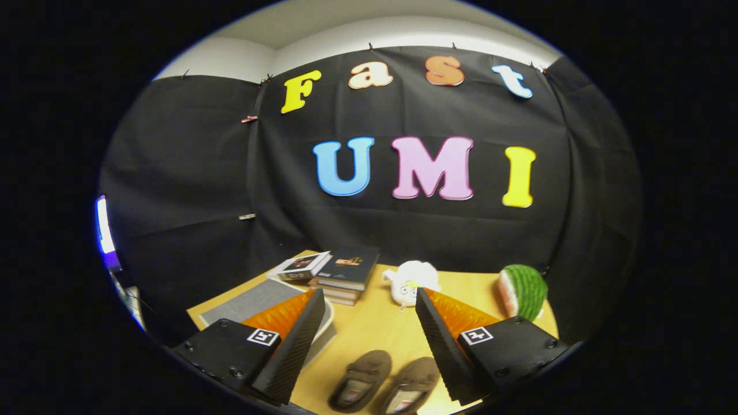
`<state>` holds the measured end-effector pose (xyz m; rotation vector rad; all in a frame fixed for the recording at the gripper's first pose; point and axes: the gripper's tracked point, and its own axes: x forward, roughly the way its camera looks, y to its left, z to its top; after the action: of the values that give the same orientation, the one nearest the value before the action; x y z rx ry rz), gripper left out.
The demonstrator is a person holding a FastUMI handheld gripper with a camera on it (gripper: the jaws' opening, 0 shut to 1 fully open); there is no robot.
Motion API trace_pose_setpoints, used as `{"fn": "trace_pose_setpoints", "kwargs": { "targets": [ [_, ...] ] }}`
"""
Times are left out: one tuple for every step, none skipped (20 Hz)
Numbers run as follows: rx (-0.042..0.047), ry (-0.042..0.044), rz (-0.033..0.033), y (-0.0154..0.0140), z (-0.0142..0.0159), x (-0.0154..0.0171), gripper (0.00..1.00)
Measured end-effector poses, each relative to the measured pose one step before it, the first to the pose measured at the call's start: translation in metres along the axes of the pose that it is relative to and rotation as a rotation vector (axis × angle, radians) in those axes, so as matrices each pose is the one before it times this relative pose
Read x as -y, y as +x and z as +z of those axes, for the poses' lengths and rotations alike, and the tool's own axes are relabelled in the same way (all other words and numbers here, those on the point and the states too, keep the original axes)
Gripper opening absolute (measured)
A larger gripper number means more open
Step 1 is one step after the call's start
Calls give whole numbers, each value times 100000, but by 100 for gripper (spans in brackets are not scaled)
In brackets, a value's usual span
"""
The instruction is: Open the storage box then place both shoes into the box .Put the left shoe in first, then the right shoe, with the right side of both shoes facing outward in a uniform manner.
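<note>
Gripper (369,323) is spread wide, nothing between the fingers (291,351) — held above the table (375,325) and looking down the length of it toward the black cloth wall. Each finger has a black ribbed pad on the inside, orange body behind, and a black base w/ a small square marker on top. Two brown shoes sit side by side on the near part of the table, low between the fingers: left shoe (360,380) just right of the left finger, right shoe (410,385) touching or nearly touching it, w/ its outer edge partly behind the right finger. Both point toes away, openings toward the near edge, light insoles visible. The box (259,300) — grey, flat lid, looks closed — lies on the left side of the table, partly hidden behind the left finger; its pale side wall peeks out just right of that finger. Further back, approx. mid-table at the far edge, is a stack of books (346,274), w/ another book (302,266) leaning at its left. Right of the books is a white plush toy (410,283), just beyond the right fingertip. Far right corner has a watermelon-slice toy (523,291), green rind facing right, well apart from the shoes. A lit screen (104,230) shows at the far left, off the table.
</note>
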<state>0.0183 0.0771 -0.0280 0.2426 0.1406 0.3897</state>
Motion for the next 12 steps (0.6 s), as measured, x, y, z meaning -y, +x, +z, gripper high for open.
{"fn": "trace_pose_setpoints", "kwargs": {
  "targets": [
    [-4268,5190,5140,442,-912,-687,98],
    [-4411,5770,4719,317,-1098,-586,98],
    [-3923,5683,4276,657,-1040,-437,98],
    [-3703,5373,3331,590,-734,-236,98],
    [-2699,4378,2669,655,-701,-7,98],
    [-3086,4461,3116,683,-1009,-55,98],
    [-3042,4322,3795,727,-992,-57,98],
    [-3104,4842,4280,801,-1067,36,98],
    [-3984,5733,3669,892,-1121,264,98],
    [-3788,6788,2512,612,-1199,473,98],
    [-2921,8134,2336,751,-1027,599,98],
    [-1159,8558,2490,1013,-631,611,98]
  ]
}}
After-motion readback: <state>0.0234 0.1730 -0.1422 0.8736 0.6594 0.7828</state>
